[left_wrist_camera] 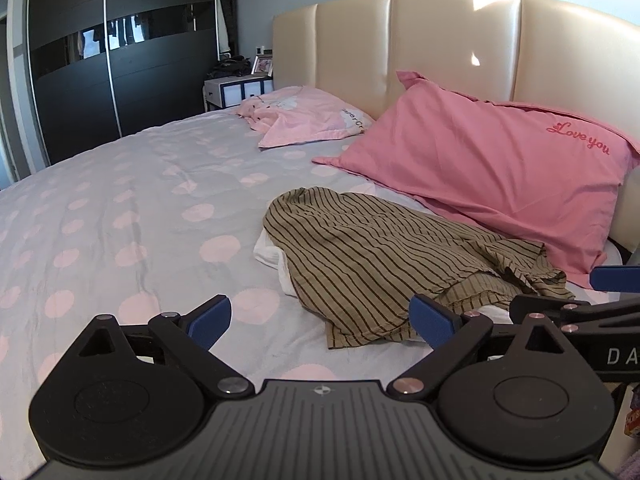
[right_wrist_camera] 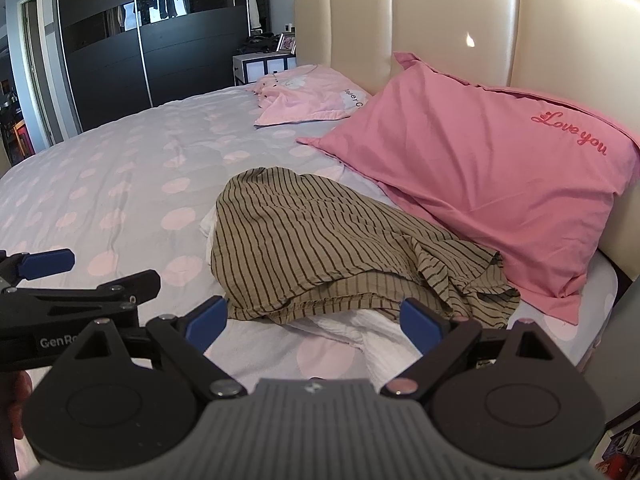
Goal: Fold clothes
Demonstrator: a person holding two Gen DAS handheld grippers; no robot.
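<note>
Blue-padded fingers of the left gripper [left_wrist_camera: 322,322] spread wide apart over the bedsheet [left_wrist_camera: 132,208], with nothing between them. Just beyond its right finger lies the striped garment [left_wrist_camera: 384,256], an olive-tan cloth with dark stripes, crumpled in a loose heap on the bed. A white garment [left_wrist_camera: 269,254] peeks out from under its left edge.

From the right wrist view, the right gripper [right_wrist_camera: 314,320] is likewise fully spread and holds nothing; both of its fingers hover at the near hem of the striped garment [right_wrist_camera: 320,240]. More of the white garment [right_wrist_camera: 352,334] shows there, lying on the sheet between the fingers and tucked beneath the striped cloth. The left gripper [right_wrist_camera: 100,268] appears at the left edge of this view, just beside the right one, its fingers parted.

The bedsheet is pale grey with pink dots. Behind the clothes, a pink pillow [left_wrist_camera: 492,172] embroidered with "Love you" leans against the cream padded headboard [left_wrist_camera: 400,52], its lower corner near the far end of the striped garment. A paler pink pillow [left_wrist_camera: 308,120] lies flat farther along the headboard. A small nightstand [left_wrist_camera: 236,90] stands beside the bed, next to a dark sliding wardrobe [left_wrist_camera: 120,60].
</note>
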